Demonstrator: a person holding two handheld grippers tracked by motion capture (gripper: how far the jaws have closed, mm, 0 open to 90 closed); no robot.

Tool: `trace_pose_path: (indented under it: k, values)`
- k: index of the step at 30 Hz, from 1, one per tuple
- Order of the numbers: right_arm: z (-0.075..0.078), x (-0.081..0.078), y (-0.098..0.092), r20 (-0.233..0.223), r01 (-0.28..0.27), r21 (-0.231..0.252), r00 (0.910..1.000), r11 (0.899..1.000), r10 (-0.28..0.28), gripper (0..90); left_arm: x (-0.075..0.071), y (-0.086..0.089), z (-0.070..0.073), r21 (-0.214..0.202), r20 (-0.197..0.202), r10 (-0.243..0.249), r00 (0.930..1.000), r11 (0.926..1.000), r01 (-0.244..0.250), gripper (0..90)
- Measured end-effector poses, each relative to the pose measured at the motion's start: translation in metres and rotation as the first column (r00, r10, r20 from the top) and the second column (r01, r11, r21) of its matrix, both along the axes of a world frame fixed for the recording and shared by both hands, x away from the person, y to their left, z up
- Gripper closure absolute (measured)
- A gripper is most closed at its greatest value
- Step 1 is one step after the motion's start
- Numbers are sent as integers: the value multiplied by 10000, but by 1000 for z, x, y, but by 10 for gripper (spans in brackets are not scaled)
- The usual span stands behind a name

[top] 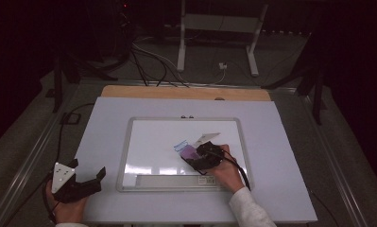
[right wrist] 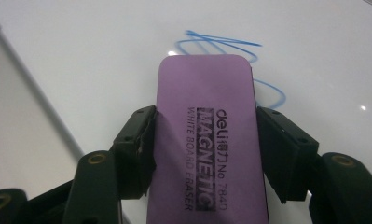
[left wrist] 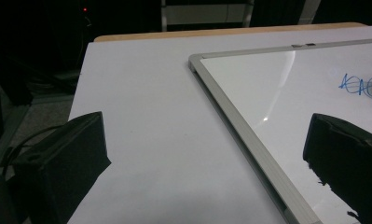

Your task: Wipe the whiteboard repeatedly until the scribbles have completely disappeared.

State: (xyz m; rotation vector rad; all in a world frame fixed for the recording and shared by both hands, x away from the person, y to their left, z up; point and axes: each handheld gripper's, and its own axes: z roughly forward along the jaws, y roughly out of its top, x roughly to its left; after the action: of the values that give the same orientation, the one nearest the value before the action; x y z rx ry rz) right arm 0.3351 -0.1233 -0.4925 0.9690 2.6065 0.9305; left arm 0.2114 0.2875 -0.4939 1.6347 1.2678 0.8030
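Right gripper view has the purple eraser pinched between the two black jaws of the right gripper, its long axis running up the middle of the frame toward the blue scribble, which lies just beyond its far end. From the high view, the eraser sits at the centre of the whiteboard, scribble just to its upper left; the right hand is plainly the nearer one. Over at lower left the left gripper rests off the board on the table, jaws spread, holding nothing. No containers anywhere.
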Motion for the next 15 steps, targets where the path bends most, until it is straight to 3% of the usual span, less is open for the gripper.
trace_pose_path:
  k: [4,9,12,15]
  values:
    - [1,2,-1,-120,75,-51,9999,10000,-76,415,0,1,0,-28,13,35,10000,10000,-35,6]
    - [0,10,-10,-19,1018,-115,9948,9947,-1018,415,0,1,0,-21,24,25,10000,10000,-25,6]
    - [0,10,-9,-36,1021,-68,9948,9947,-1022,415,0,0,0,-16,-11,15,10000,10000,-15,6]
    - [0,5,-3,-124,503,25,9987,9987,-502,415,0,0,0,17,-1,-12,10000,10000,12,6]
